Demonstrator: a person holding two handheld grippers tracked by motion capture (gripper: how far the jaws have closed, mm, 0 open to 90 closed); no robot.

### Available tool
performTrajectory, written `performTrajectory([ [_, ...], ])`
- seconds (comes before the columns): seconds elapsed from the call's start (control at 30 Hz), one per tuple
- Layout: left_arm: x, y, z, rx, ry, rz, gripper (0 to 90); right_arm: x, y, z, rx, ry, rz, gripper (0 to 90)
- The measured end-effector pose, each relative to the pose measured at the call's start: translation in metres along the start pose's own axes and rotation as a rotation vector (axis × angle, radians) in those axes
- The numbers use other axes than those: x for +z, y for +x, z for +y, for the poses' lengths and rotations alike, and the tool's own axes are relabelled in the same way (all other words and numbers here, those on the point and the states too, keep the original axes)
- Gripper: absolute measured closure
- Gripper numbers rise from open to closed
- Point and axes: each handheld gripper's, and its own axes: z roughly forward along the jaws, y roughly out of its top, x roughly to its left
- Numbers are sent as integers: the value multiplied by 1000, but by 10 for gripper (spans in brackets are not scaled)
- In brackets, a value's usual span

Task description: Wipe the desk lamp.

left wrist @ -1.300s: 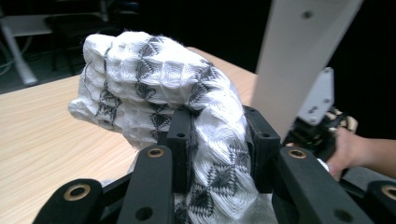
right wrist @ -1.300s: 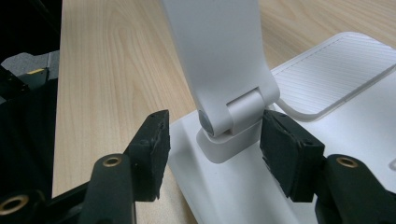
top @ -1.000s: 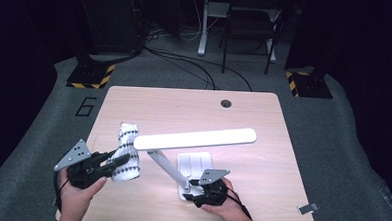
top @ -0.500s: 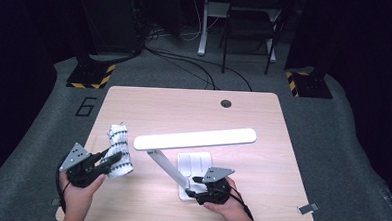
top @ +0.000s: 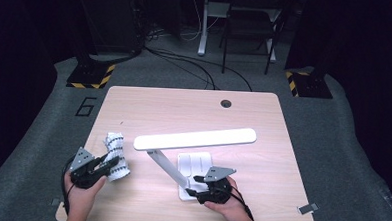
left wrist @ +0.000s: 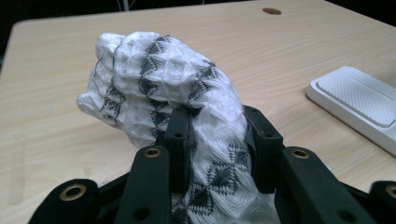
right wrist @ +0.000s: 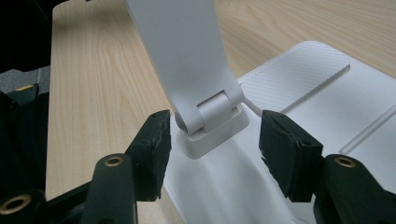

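A white cloth with a black diamond pattern is rolled up and lies low at the table's left front. My left gripper is shut on its near end. The jaws have just been closing further, and the fabric bulges between them. A white desk lamp stands in the middle, with its long head above its flat base. My right gripper is open at the base's front edge. Its jaws stand on either side of the arm's hinge, with a gap on the right.
The wooden table has a round cable hole at the back. The lamp's slanted arm rises between my two hands. Black stands and cables sit on the floor behind the table.
My left hand has sunk and drifted left with the cloth, bringing it down near the tabletop. The right hand and the lamp have not moved.
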Motion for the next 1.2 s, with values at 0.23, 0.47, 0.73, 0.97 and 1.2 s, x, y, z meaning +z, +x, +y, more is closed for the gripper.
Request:
performTrajectory([
  [0.23,12,5,-11,7,74,28,666,0,0,0,-1,0,-3,435],
  [0.47,23,7,-19,31,156,62,654,0,0,0,0,-1,-1,435],
  [0.73,27,8,-22,37,190,97,557,0,-1,0,2,-5,1,436],
  [0.97,32,10,-25,4,235,91,429,-1,-1,-1,11,-12,-3,436],
  [1.2,33,11,-25,-8,255,100,360,0,-2,-1,7,-7,4,437],
])
